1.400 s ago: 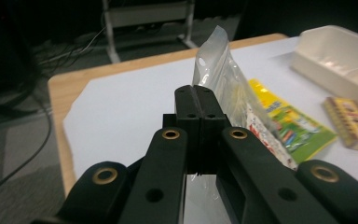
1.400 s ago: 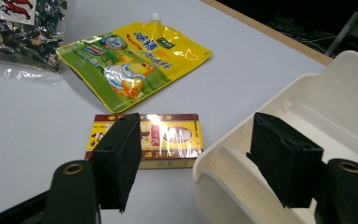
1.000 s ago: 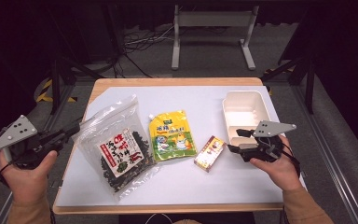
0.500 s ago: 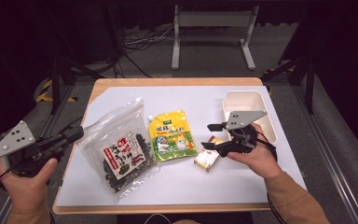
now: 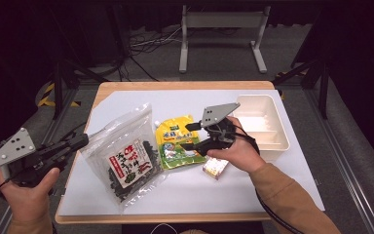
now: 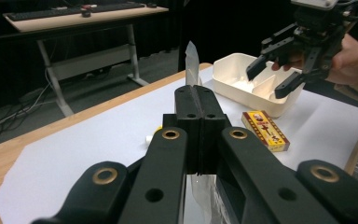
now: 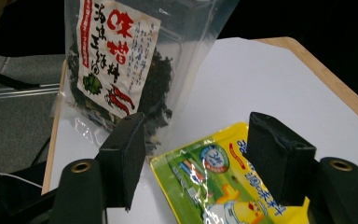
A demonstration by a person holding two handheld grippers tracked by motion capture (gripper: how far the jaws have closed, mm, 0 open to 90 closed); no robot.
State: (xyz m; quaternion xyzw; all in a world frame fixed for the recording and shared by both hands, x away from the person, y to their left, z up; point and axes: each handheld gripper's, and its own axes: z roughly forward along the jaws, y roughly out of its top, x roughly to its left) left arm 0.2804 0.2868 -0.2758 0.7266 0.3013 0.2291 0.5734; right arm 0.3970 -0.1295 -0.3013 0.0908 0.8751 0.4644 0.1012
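Observation:
A clear bag of dark dried seaweed [image 5: 126,158] with a red and white label lies at the table's left. My left gripper [image 5: 80,141] is shut on its left edge. In the left gripper view the closed jaws [image 6: 196,100] pinch the plastic, and a corner of the bag [image 6: 192,58] sticks up behind them. My right gripper [image 5: 191,136] hovers open just above the yellow pouch [image 5: 173,146], pointing left. In the right gripper view the two pads [image 7: 196,163] stand wide apart over the pouch [image 7: 223,186], with nothing between them, and the bag [image 7: 116,51] lies beyond.
A small red and yellow box [image 5: 215,167] lies under my right hand, next to the pouch. A white divided tray [image 5: 272,129] sits at the right rear of the white mat. A metal stand and cables are on the floor behind the table.
My right gripper has travelled left from beside the tray, over the small box, to above the yellow pouch. The left gripper has stayed at the bag's edge.

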